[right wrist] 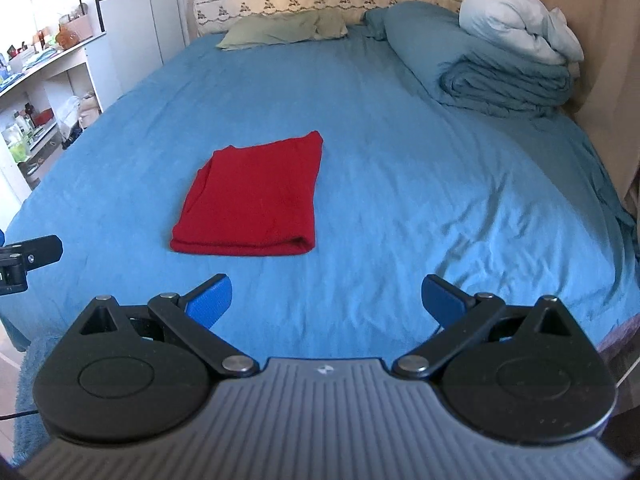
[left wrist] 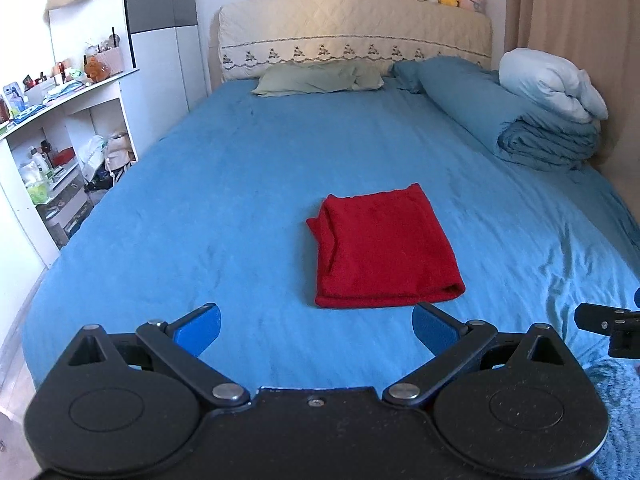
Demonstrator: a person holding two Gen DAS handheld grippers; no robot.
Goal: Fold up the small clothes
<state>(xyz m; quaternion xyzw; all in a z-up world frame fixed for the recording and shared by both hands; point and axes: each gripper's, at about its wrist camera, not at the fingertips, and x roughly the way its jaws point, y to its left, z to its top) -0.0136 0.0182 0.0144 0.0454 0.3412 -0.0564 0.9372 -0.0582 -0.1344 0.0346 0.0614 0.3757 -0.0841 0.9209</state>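
Left tongs (left wrist: 316,326): spread wide, nothing between the blue pads, hovering low over the near part of the bed (left wrist: 240,168).
Right tongs (right wrist: 326,300): spread wide too, empty, held beside the left ones at the near edge of the bed.
Cloth (left wrist: 382,246): red, folded into a neat rectangle of several layers, lying flat on the blue sheet, rounded fold edge toward the tongs, looser layered edges along its left side.
Progress: judged done or nearly done for this piece; compact, squared, no corner sticking out. Perhaps one more fold or a smoothing pass left, else a next garment, though no other small garment in view.
Cloth vs left tongs: just ahead, slightly right of centre, near edge close to the right pad (left wrist: 434,328) but not touching.
Cloth vs right tongs: ahead and to the left, apart, near edge just beyond the left pad (right wrist: 210,300).
Contact: none, both tongs clear of the cloth.
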